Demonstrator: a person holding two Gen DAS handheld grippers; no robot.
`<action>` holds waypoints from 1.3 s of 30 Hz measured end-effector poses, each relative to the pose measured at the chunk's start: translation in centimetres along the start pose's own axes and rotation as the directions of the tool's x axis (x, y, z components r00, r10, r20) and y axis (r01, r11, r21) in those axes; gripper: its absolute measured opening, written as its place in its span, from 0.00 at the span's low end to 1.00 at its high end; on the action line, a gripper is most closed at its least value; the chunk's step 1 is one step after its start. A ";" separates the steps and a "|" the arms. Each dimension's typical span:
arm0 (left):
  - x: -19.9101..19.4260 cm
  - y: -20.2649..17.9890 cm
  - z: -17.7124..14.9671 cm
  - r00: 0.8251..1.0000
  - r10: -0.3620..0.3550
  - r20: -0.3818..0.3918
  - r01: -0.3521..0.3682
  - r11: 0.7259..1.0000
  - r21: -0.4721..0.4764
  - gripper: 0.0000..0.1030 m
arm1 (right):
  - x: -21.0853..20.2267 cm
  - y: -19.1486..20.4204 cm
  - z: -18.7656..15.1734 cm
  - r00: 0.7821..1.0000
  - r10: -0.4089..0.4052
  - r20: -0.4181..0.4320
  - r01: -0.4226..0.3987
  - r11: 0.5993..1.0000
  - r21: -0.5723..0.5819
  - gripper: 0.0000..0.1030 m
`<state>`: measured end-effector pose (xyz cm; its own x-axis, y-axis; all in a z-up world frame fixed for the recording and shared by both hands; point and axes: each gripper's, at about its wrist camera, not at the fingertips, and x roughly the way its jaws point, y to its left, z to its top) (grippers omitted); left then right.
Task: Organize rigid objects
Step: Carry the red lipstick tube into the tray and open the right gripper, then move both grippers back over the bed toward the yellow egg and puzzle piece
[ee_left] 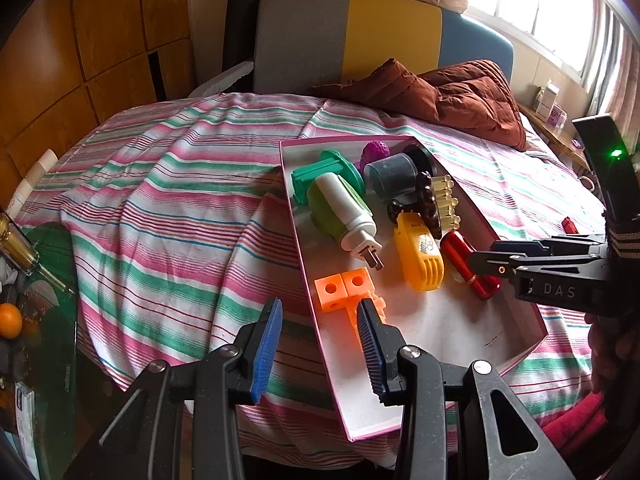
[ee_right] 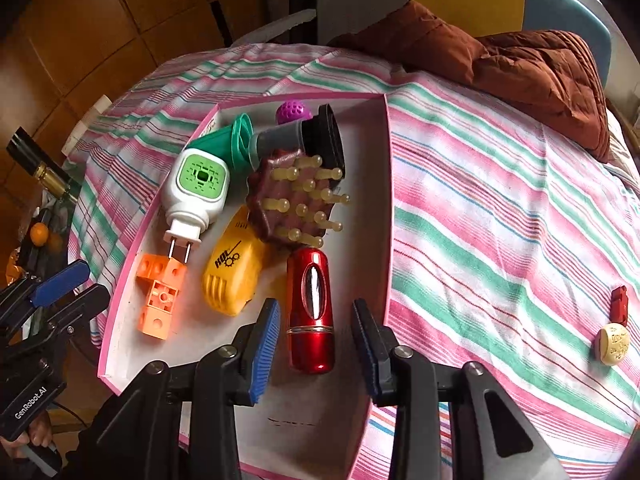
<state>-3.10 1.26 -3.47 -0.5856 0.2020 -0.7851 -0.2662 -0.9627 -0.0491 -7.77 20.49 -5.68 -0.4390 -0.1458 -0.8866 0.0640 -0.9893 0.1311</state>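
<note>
— Blue-padded fingers of the left gripper (ee_left: pixel 318 350) fill the bottom of the left wrist view, spread wide with nothing between them. One pad sits over the striped bedsheet (ee_left: pixel 160 200), the other over the near corner of the pink-rimmed box lid (ee_left: pixel 516 360).

— What lies just past them?

— Orange building blocks (ee_left: pixel 344 288), right ahead of the right pad. Further up the tray: a white and green plug-in device (ee_left: pixel 344 216), a yellow toy (ee_left: pixel 418 258), a red metallic cylinder (ee_left: pixel 466 264), a brown massage brush (ee_left: pixel 434 204), a grey tube (ee_left: pixel 390 174), a teal piece (ee_left: pixel 320 174) and a purple ball (ee_left: pixel 375 151) at the far end. The right gripper (ee_left: pixel 486 262) enters from the right edge, its tip at the red cylinder.

— And the right wrist view?

— Right gripper (ee_right: pixel 316 344) again at the bottom, jaws wide, with the red metallic cylinder (ee_right: pixel 311 312) lying lengthwise between the pads; I cannot tell whether either pad touches it. Above it sits the massage brush (ee_right: pixel 296 204), pegs up, leaning on the yellow toy (ee_right: pixel 232 276). The plug-in device (ee_right: pixel 196 192) has its prongs touching the orange blocks (ee_right: pixel 160 296). Grey tube (ee_right: pixel 296 136), teal piece (ee_right: pixel 236 138) and purple ball (ee_right: pixel 294 112) crowd the upper end of the box lid (ee_right: pixel 386 208).

— Anything outside it?

— At the right edge, on the bedsheet (ee_right: pixel 500 220), a small red toy (ee_right: pixel 619 304) and a cream disc (ee_right: pixel 612 343) just beside each other. The left gripper (ee_right: pixel 64 288) shows at lower left, jaws apart. A brown quilt (ee_right: pixel 520 64) lies at the upper right.
</note>
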 end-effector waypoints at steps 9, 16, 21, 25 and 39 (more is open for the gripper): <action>-0.1 -0.5 0.2 1.000 -0.002 0.002 0.002 1.000 0.014 0.38 | -2.7 -2.5 0.1 0.998 -0.020 0.062 0.017 0.999 0.041 0.36; -0.2 -1.1 0.4 1.000 0.003 0.007 -0.003 0.999 0.034 0.39 | -3.8 -6.2 -0.3 0.994 -0.071 0.079 0.062 0.992 0.114 0.36; -0.2 -2.0 0.9 1.000 -0.001 0.013 0.000 0.999 0.053 0.39 | -4.6 -9.8 -0.8 0.989 -0.125 0.078 0.109 0.979 0.173 0.36; -0.2 -3.1 1.4 1.000 -0.012 0.018 0.011 0.997 0.080 0.39 | -5.5 -13.3 -1.4 0.982 -0.168 0.081 0.144 0.958 0.247 0.36; -0.4 -9.0 3.7 0.996 -0.076 0.037 0.067 0.979 0.194 0.43 | -9.1 -27.6 -6.2 0.944 -0.312 0.102 0.166 0.720 0.674 0.36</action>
<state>-3.23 10.52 -0.42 -0.5916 0.2812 -0.7556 -0.4489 -0.8934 0.0190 0.05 49.13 -3.96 -0.5258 0.1714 -0.8331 -0.6304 -0.7362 0.2464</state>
